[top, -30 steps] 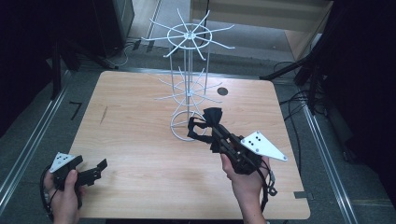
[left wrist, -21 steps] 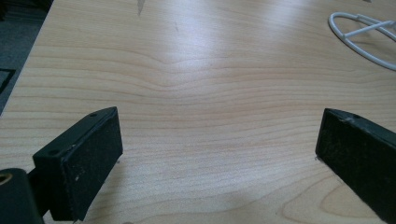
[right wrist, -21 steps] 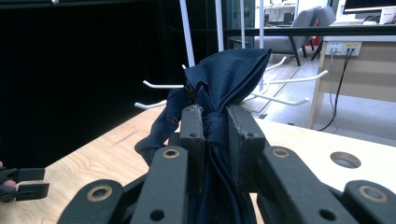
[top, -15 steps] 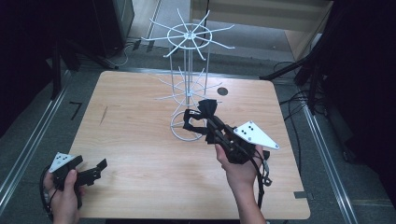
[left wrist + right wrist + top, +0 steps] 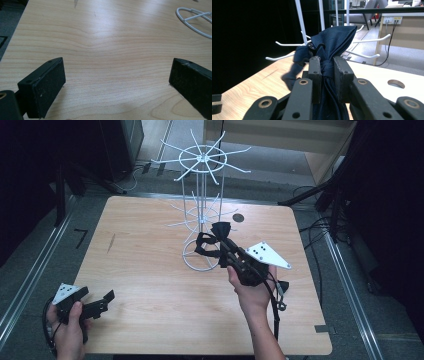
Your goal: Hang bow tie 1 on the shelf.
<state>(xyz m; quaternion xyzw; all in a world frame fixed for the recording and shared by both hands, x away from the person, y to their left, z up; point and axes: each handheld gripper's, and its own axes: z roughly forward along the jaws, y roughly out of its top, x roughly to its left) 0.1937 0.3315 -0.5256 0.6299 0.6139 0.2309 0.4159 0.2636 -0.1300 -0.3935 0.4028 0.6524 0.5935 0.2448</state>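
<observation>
So here's where things stand: the right hand-held gripper has its two black jaws pinched tight around the knot of a dark navy fabric bow tie, and it's carrying it up in the air right next to the white wire hanging rack with the spoke-like arms. In the right gripper view you can see the bow tie has a little black hook at its top, and that hook sits just in front of the rack's lower ring of white prongs, but I can't tell whether it's actually touching one yet. Looks more like close-but-not-on to me.

The left hand-held gripper is parked down at the near left corner of the light wooden bench, jaws spread wide apart with nothing between them, just bare wood in front of it.

My read on progress: the pick-up part is done, the tie is lifted and brought to the rack. What's left is the fiddly bit, getting that hook over a prong, then letting go and backing off without dragging it back. I see nothing else hanging on the rack, so I'd call it roughly halfway.
</observation>
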